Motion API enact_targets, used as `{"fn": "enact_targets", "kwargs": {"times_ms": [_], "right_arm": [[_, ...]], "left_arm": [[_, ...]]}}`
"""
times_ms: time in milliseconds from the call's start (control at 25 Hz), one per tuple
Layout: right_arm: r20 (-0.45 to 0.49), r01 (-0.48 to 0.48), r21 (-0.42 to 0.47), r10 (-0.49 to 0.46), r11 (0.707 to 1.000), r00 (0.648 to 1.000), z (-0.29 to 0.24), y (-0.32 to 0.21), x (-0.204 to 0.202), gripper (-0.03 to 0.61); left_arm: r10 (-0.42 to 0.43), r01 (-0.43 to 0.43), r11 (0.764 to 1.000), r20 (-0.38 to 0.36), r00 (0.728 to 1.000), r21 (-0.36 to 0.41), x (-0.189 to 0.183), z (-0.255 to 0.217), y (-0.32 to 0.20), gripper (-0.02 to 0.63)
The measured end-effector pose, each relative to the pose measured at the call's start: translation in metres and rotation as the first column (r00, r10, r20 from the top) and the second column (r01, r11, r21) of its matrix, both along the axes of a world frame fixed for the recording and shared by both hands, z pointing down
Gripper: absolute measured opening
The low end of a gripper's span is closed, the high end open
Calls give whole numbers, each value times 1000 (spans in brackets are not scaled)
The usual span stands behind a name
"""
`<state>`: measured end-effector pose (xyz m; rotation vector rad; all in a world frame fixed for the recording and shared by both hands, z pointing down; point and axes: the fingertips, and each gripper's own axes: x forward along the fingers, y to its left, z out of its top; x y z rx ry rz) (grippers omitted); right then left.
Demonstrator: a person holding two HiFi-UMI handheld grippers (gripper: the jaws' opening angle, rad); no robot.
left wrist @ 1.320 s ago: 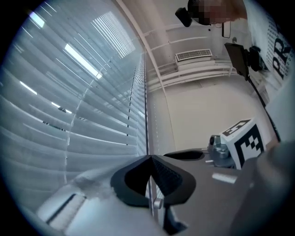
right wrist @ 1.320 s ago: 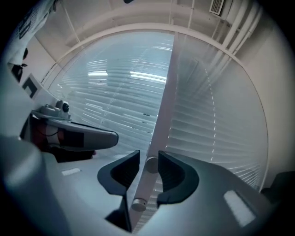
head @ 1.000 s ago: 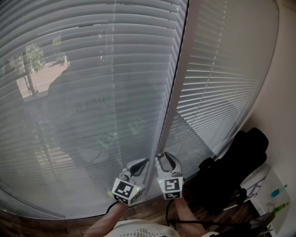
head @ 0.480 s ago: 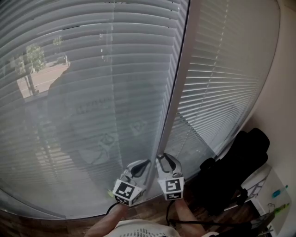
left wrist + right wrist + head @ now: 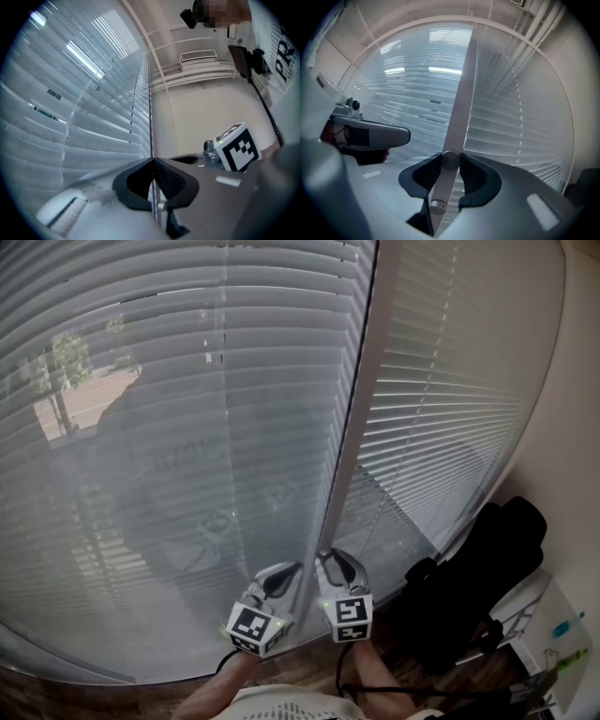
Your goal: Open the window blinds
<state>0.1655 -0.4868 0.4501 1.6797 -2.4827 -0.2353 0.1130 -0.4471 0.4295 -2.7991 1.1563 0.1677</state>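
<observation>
Pale slatted blinds point(image 5: 187, 381) cover the big left window, and a second set point(image 5: 441, 409) covers the right one. A white frame post point(image 5: 361, 427) stands between them. My left gripper point(image 5: 286, 570) point(image 5: 153, 161) is low at the post's foot, shut on a thin dark cord point(image 5: 151, 117) that runs up along the blind's edge. Beside it my right gripper point(image 5: 336, 559) point(image 5: 450, 161) points level at the post. Its jaws have just been closing, and both pads now press on a pale round-ended rod point(image 5: 450, 161).
A black office chair point(image 5: 487, 559) stands at the lower right against the wall, with a white unit point(image 5: 553, 615) beside it. Wooden floor point(image 5: 56, 695) shows below the blinds. A person's dim reflection lies on the left window.
The right gripper's marker cube has rolled a little. Both hands stay where they were, and the blinds look the same.
</observation>
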Motion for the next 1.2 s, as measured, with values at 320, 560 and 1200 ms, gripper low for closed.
{"fn": "enact_targets", "kwargs": {"times_ms": [320, 560, 1200], "right_arm": [[130, -4, -49, 11, 999, 991, 2, -1, 4, 132], [238, 5, -92, 17, 996, 971, 4, -2, 5, 132], [446, 41, -152, 32, 988, 895, 7, -4, 6, 132]], "left_arm": [[-2, 2, 1000, 3, 1000, -2, -1, -1, 3, -8], [2, -2, 1000, 1, 1000, 2, -2, -3, 5, -8], [1, -1, 1000, -4, 1000, -1, -2, -5, 7, -8]]}}
